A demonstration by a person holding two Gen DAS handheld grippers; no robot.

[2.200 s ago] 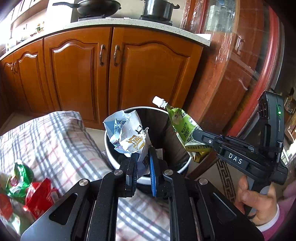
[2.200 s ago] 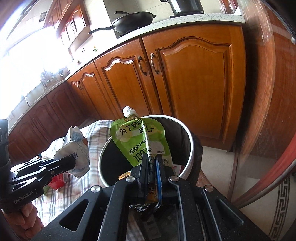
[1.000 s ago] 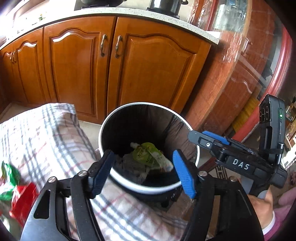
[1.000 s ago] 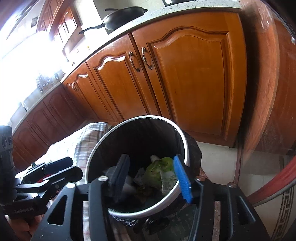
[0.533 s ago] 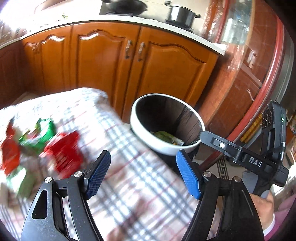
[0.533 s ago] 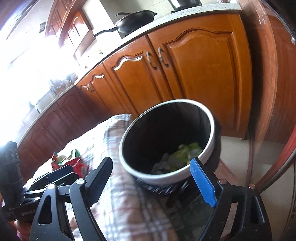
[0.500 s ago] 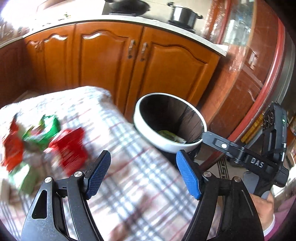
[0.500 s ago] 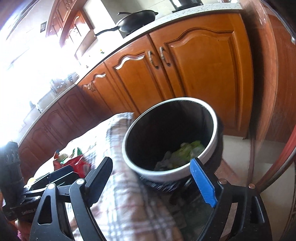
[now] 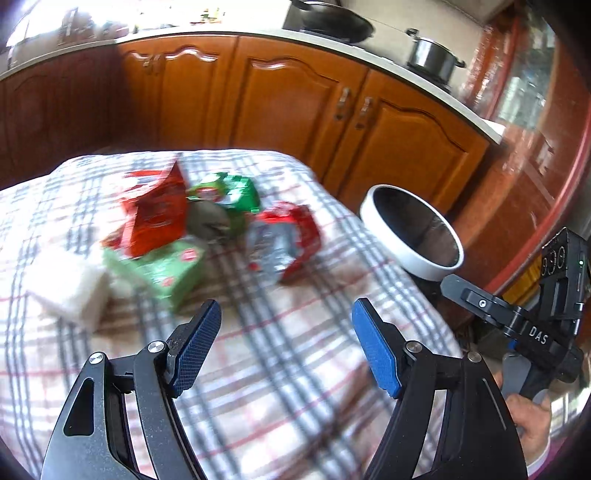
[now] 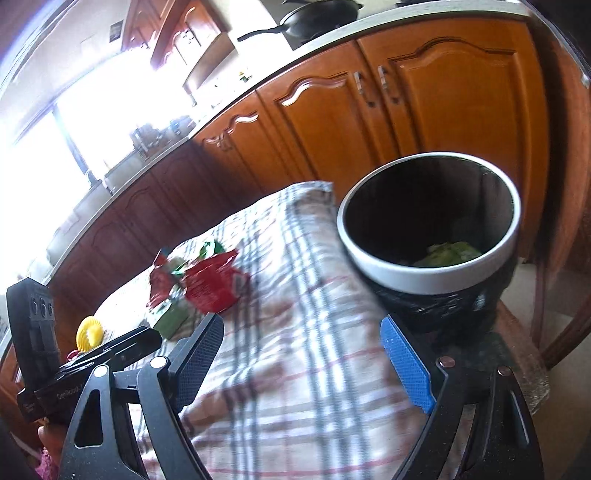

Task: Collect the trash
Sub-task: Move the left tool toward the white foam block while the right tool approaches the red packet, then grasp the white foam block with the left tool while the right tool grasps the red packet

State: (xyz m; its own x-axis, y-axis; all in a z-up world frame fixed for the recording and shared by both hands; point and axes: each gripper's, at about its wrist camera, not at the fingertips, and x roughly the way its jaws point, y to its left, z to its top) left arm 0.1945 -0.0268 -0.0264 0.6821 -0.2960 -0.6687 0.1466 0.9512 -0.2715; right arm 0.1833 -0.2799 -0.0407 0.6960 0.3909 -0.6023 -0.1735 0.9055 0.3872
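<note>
My left gripper (image 9: 286, 325) is open and empty above the checked tablecloth (image 9: 295, 369). Ahead of it lies a pile of trash: a red packet (image 9: 157, 216), a green wrapper (image 9: 231, 194), a red and silver wrapper (image 9: 284, 238), a green box (image 9: 162, 269) and a white pad (image 9: 68, 286). The white-rimmed bin (image 9: 410, 230) stands off the table's right edge. My right gripper (image 10: 301, 350) is open and empty near the bin (image 10: 428, 273), which holds a green pouch (image 10: 448, 253). The trash pile (image 10: 207, 282) lies left of it.
Wooden cabinet doors (image 9: 295, 96) run behind the table under a counter with a pan (image 9: 328, 20) and a pot (image 9: 430, 55). A yellow round object (image 10: 88, 332) lies at the table's left in the right wrist view. A red-framed door (image 9: 535, 147) is at the right.
Both grippers let go of their trash into the bin and opened. The left one has swung left and back over the table toward the pile. The right one has drawn back a little.
</note>
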